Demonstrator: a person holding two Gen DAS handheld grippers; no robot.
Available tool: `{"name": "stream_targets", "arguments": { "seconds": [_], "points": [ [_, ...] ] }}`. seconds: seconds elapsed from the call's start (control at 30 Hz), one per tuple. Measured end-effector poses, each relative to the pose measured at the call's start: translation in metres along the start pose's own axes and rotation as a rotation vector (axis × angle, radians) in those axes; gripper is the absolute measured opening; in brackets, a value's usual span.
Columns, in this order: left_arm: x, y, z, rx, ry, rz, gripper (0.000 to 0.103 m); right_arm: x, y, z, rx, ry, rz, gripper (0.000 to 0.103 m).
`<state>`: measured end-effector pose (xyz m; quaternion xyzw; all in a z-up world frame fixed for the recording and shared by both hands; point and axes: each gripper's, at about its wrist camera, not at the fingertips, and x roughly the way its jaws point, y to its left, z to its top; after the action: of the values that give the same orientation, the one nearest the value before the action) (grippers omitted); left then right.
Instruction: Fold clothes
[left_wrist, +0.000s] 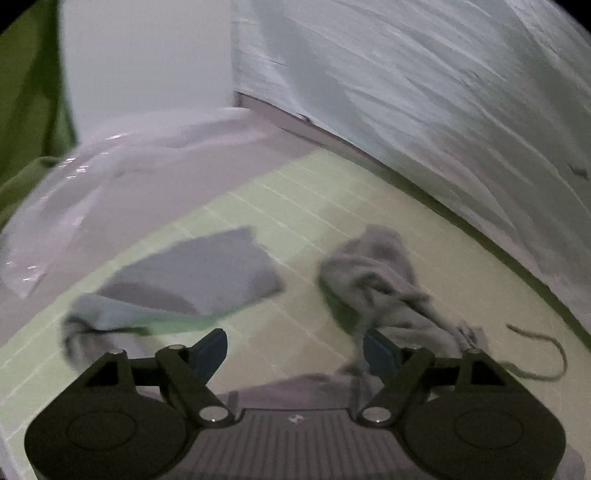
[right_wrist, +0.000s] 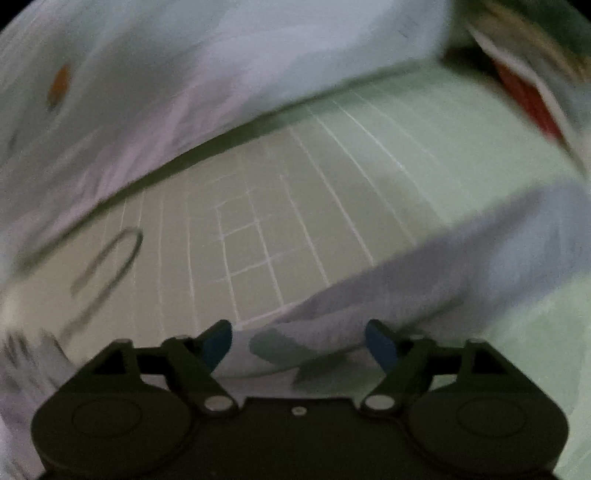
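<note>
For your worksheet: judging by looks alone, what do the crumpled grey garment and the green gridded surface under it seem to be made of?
Crumpled grey garment: probably soft knit fabric, matte; it bunches into rounded, limp folds. The blur hides any weave.
Green gridded surface: likely a plastic or rubber cutting mat, matte; it lies flat with printed pale lines and no glare.

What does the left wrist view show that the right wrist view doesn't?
Only the left wrist view: a crumpled grey garment, a flat folded grey cloth, clear plastic sheeting and the open left gripper. Only the right wrist view: a red and white item at top right, and the open right gripper over a grey cloth edge. Both: the green gridded mat and a loose cord.
</note>
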<state>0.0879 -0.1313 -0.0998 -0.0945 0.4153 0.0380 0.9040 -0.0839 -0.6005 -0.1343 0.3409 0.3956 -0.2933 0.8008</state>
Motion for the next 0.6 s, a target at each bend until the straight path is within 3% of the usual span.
{"name": "stream_targets", "arguments": {
  "seconds": [0.13, 0.2, 0.33, 0.4, 0.43, 0.47, 0.53, 0.6],
  "points": [
    [0.018, -0.009, 0.003, -0.019, 0.04, -0.051, 0.087, 0.014, -0.015, 0.004, 0.268, 0.084, 0.044, 0.087],
    [0.025, -0.013, 0.006, -0.02, 0.053, -0.059, 0.088, 0.018, -0.015, 0.006, 0.337, 0.083, 0.054, 0.09],
    [0.035, -0.021, 0.011, -0.013, 0.061, -0.058, 0.087, 0.027, 0.0, 0.012, 0.329, 0.103, 0.023, 0.092],
    [0.04, -0.023, 0.013, -0.022, 0.064, -0.046, 0.08, 0.028, 0.012, 0.014, 0.264, 0.1, -0.013, 0.088],
    [0.039, -0.024, 0.013, -0.024, 0.069, -0.05, 0.063, 0.029, 0.018, 0.014, 0.214, 0.095, -0.031, 0.079],
    [0.04, -0.025, 0.014, -0.022, 0.082, -0.058, 0.053, 0.029, 0.023, 0.014, 0.164, 0.087, -0.046, 0.071],
    [0.043, -0.031, 0.015, -0.01, 0.108, -0.067, 0.009, 0.027, 0.025, 0.014, 0.07, 0.065, -0.038, 0.026],
    [0.042, -0.04, 0.015, 0.014, 0.107, -0.068, 0.004, 0.026, 0.015, 0.014, 0.031, 0.053, -0.003, 0.011]
  ]
}}
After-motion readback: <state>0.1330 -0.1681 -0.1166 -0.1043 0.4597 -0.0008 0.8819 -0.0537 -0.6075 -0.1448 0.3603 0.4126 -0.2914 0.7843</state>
